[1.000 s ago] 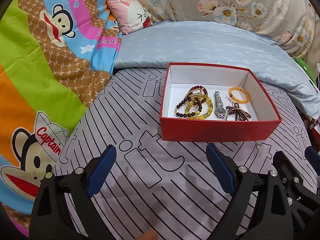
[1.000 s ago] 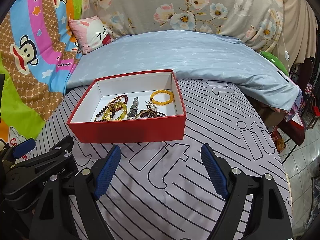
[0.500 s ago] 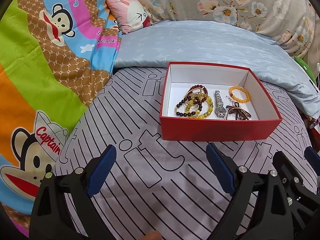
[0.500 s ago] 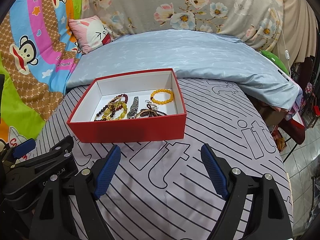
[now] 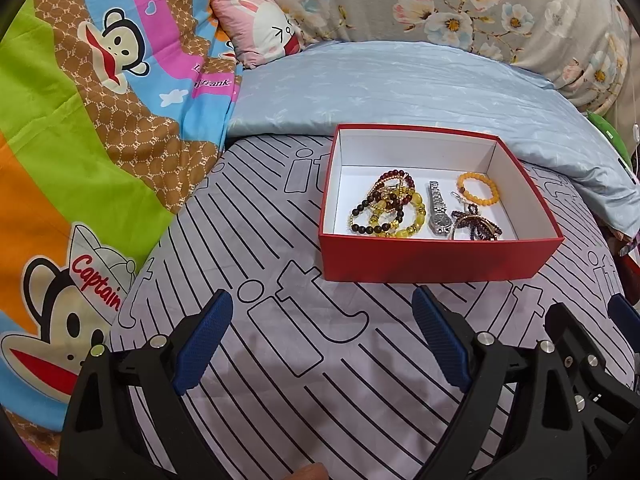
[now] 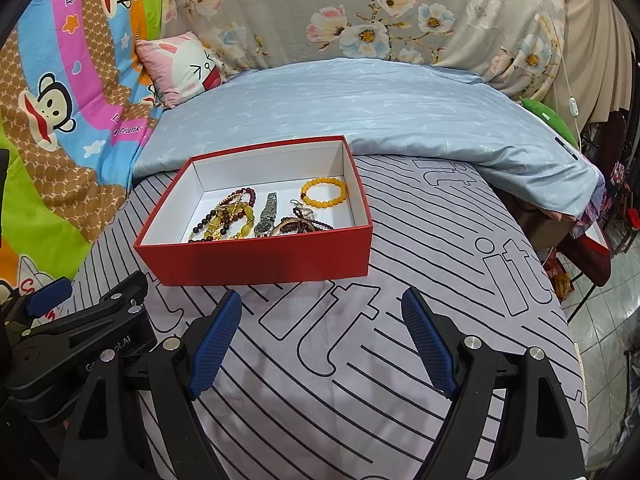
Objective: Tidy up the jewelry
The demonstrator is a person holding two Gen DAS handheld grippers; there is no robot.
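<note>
A red box [image 5: 436,260] [image 6: 256,258] with a white inside sits on the striped bed sheet. In it lie a tangle of dark and yellow bead bracelets [image 5: 386,210] [image 6: 226,220], a silver watch [image 5: 438,208] [image 6: 267,214], an orange bead bracelet [image 5: 479,188] [image 6: 324,192] and a dark purple bead piece [image 5: 476,226] [image 6: 306,224]. My left gripper [image 5: 322,336] is open and empty, a little in front of the box. My right gripper [image 6: 322,334] is open and empty, in front of the box's right part. Each gripper shows at the other view's edge.
A light blue quilt [image 6: 360,108] lies behind the box. A colourful monkey blanket [image 5: 80,140] is on the left, with a pink pillow [image 5: 260,36] at the back. The bed's right edge [image 6: 568,320] drops to a tiled floor with clutter.
Both views have shifted very slightly; the box sits a touch higher in the frames. Both grippers stay open and empty.
</note>
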